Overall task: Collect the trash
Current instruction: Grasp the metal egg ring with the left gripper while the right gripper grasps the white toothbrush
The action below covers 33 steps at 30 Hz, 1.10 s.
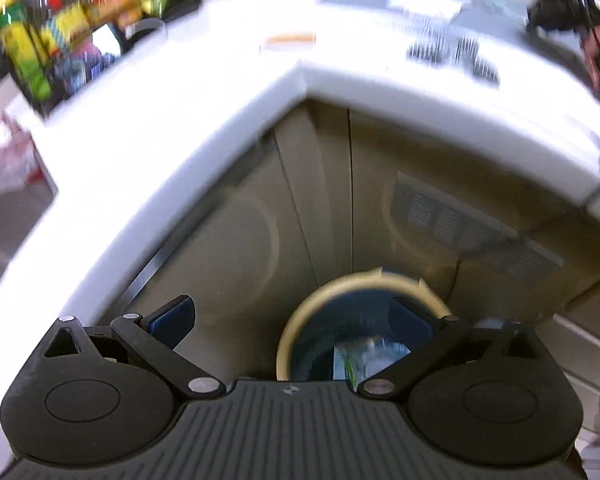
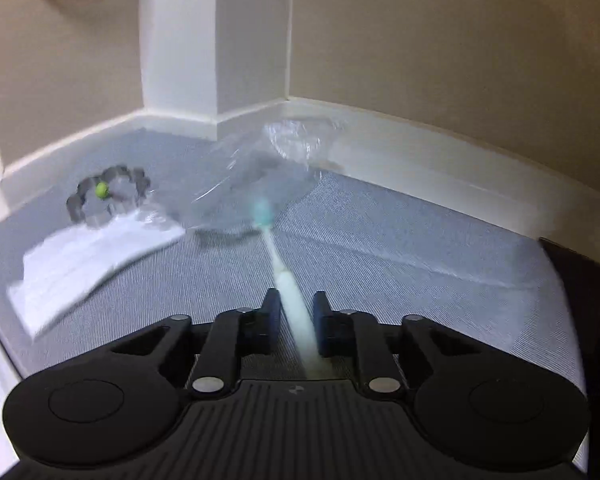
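Note:
In the left wrist view my left gripper [image 1: 292,320] stands open with nothing between its blue-padded fingers. It hovers over a round bin [image 1: 296,320] with a cream rim and a blue liner, and crumpled wrappers [image 1: 372,356] lie inside. In the right wrist view my right gripper [image 2: 296,316] is shut on the white handle of a toothbrush [image 2: 278,268]. The teal brush head points away over the grey-blue floor. A clear plastic bag [image 2: 276,160] lies just beyond the head, against the white skirting board.
A white folded cloth [image 2: 88,256] and a black hair tie with a green bead [image 2: 108,190] lie to the left. Dark furniture [image 2: 580,280] borders the right. A white counter [image 1: 180,120] curves above the bin, with a snack tray [image 1: 80,20] and papers on it.

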Tool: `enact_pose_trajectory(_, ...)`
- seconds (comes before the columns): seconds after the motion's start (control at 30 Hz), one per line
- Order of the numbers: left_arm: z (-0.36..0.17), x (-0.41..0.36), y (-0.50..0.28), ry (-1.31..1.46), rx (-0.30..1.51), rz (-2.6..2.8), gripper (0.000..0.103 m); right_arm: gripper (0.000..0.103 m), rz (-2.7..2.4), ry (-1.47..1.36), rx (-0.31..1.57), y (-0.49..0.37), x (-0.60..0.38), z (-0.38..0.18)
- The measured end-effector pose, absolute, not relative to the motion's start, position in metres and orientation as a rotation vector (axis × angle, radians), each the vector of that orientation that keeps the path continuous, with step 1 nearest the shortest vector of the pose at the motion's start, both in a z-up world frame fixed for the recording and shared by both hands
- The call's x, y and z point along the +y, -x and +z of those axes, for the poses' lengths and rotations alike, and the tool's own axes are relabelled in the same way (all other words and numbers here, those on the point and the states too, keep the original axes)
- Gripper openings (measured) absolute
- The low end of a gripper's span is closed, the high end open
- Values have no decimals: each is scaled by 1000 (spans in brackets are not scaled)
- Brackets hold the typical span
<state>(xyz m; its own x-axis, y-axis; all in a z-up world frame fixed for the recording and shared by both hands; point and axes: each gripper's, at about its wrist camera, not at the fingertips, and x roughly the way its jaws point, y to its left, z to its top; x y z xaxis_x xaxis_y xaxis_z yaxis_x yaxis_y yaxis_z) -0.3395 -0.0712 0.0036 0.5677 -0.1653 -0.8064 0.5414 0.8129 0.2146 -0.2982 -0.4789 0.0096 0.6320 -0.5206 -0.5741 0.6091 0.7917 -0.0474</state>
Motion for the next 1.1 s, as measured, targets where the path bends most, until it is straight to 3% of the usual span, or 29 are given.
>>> enact_pose_trajectory(0.2,56,-115,310,-473,646,-536,103,13,-653,-220,586,343,-474,10)
enact_pose_trajectory(0.43,90,-239,239,-486,451,-642,103,14,-653,-223,570,347,-475,7)
enact_pose_trajectory(0.73,81,-387,128,-305,659,-646,103,14,-650,-210,575,345,-475,8)
enact_pose_trajectory(0.93,62,-437,66,-116,811,-557,103,14,-647,-217,572,346,-474,8)
enact_pose_trajectory(1.1,41,-462,44,-138,867,-530,103,14,-648,-217,572,346,-474,8)
